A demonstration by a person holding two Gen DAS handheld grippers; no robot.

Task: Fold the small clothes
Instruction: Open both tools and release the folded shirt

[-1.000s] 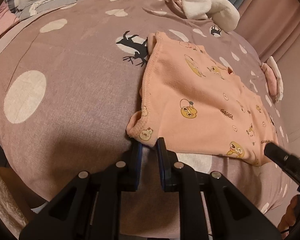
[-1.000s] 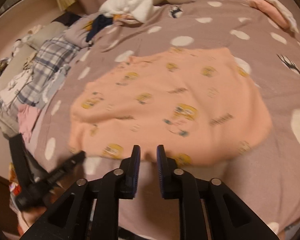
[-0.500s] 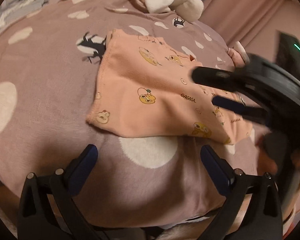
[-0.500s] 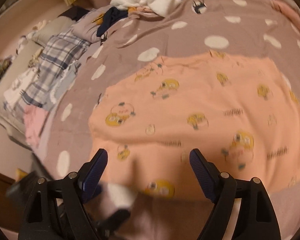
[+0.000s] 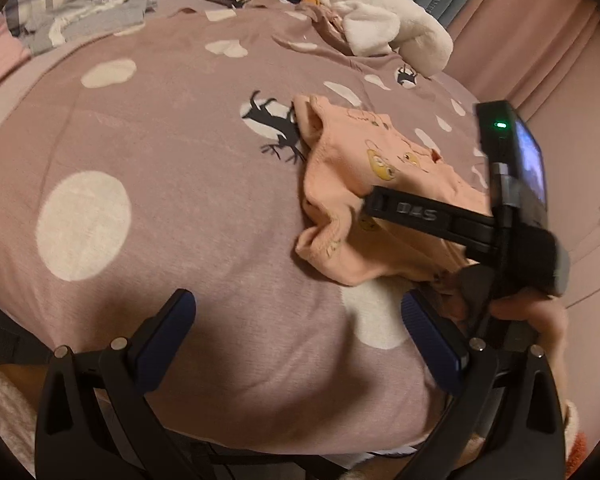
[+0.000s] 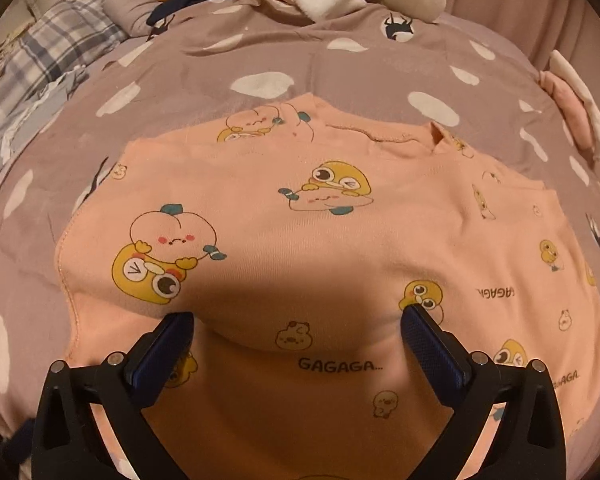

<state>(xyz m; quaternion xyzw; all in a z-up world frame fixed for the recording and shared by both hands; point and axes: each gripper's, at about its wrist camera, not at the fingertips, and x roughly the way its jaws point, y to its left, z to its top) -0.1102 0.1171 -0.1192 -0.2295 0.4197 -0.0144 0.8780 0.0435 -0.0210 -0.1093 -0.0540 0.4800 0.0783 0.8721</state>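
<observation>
peach garment [image 6: 320, 248]: lying on the bed [image 5: 160, 160], left edge now rumpling. left gripper [image 5: 298, 328], pinched a second ago, is now standing spread and empty; right gripper [image 6: 298, 330] likewise spread, hovering over cloth. next fold pending.

Light: dim, warm, pinkish cast in both views.
Shadows: a soft dark patch on the shirt [image 6: 340, 240] between the right gripper [image 6: 298, 344] jaws; a faint one on the bed [image 5: 180, 184] near the left gripper [image 5: 298, 332].
Glare: a green lamp glows in the left view.
Blur: right side of the left view is smeared.
Distortion: fisheye bulge, black corners.
</observation>
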